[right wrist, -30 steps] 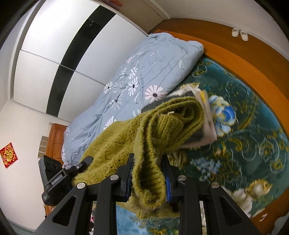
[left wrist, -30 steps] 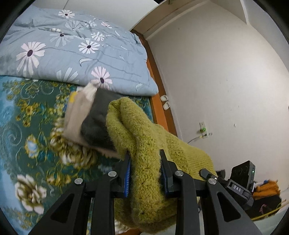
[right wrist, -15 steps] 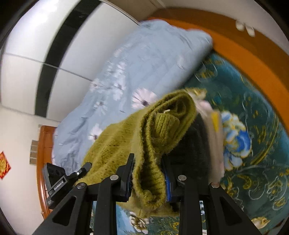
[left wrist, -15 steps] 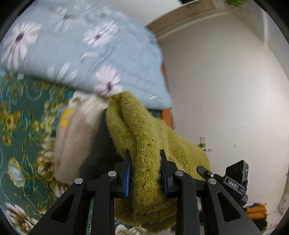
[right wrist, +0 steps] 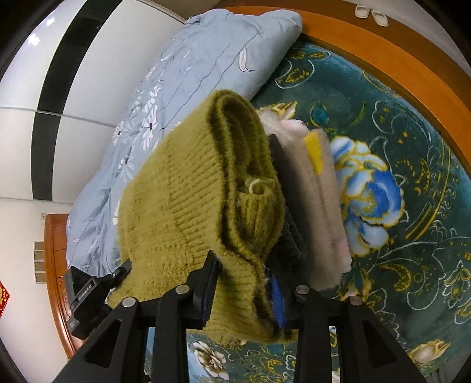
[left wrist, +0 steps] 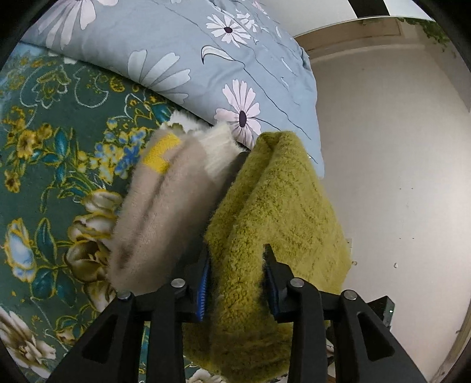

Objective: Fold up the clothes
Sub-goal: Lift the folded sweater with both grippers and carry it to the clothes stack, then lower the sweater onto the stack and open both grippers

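Observation:
A folded olive-green knit sweater (left wrist: 276, 212) hangs between both grippers above the bed. My left gripper (left wrist: 237, 265) is shut on one end of it. My right gripper (right wrist: 244, 282) is shut on the other end of the sweater (right wrist: 200, 188). Right beside and under it lies a stack of folded clothes: a beige fuzzy garment with a yellow patch (left wrist: 159, 212) on top of a dark garment (right wrist: 290, 188). The sweater touches or nearly touches the stack; its lower folds hide the stack's near side.
A teal floral bedspread (left wrist: 44, 165) covers the bed. A light blue daisy-print quilt (left wrist: 182, 53) is bunched behind the stack. The orange wooden bed frame (right wrist: 397, 67) runs along the far side, with white slippers (right wrist: 371, 12) on the floor beyond.
Both grippers have carried the green sweater closer to the folded stack, which now looms larger right beside it. Both views have tilted. The grips stay the same.

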`<state>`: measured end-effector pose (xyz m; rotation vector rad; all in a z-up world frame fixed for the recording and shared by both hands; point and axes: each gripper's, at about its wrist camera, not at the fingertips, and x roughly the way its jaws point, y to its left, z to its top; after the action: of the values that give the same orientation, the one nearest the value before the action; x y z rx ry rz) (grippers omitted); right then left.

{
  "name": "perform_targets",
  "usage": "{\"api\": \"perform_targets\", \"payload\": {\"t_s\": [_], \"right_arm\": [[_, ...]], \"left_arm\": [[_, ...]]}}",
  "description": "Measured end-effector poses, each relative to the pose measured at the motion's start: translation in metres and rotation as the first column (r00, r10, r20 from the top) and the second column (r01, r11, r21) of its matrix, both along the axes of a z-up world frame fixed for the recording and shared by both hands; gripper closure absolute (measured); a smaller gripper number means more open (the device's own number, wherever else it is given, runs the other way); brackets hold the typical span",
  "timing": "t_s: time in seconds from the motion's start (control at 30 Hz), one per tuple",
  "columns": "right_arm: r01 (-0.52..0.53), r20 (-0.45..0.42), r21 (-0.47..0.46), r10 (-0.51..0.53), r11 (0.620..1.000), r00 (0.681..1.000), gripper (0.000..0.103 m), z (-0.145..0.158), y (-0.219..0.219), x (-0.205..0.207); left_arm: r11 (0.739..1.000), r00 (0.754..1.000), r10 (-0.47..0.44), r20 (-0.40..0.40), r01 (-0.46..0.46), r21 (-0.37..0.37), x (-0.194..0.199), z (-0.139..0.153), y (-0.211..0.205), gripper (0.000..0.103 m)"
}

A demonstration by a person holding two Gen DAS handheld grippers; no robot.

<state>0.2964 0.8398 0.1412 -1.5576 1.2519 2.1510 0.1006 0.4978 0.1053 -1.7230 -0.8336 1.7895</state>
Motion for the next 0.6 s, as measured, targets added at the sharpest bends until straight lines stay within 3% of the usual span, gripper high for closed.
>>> {"api": "perform_targets", "payload": {"t_s": [0.1,0.2,0.33,0.47,0.6], "right_arm": [[-0.008,-0.008,0.028,0.008,1.000,1.000,0.067,0.012,0.006,0.002],[0.047,-0.009,0.057,-0.046,0.997,0.999,0.068,0.025,0.019,0.010],[0.087,-0.041,0.092,-0.083,0.992,0.996,0.068,0.047,0.022,0.014],[-0.065,-0.050,0.168,0.075,0.984,0.996,0.068,0.059,-0.016,-0.015],[-0.199,0.004,0.251,0.204,0.948,0.979,0.067,0.044,-0.047,-0.045]], "left_arm": [[1.000,1.000,0.007,-0.007,-0.007,-0.011,0.001,0.013,-0.006,0.065],[0.999,0.999,0.020,-0.034,-0.021,-0.028,0.002,0.027,-0.012,0.065],[1.000,0.991,-0.006,-0.137,0.003,-0.020,0.009,0.059,-0.005,0.065],[0.990,0.966,-0.138,-0.221,0.137,-0.018,0.038,0.075,0.034,0.065],[0.963,0.936,-0.262,-0.234,0.238,-0.127,0.046,0.063,0.068,0.065]]}}
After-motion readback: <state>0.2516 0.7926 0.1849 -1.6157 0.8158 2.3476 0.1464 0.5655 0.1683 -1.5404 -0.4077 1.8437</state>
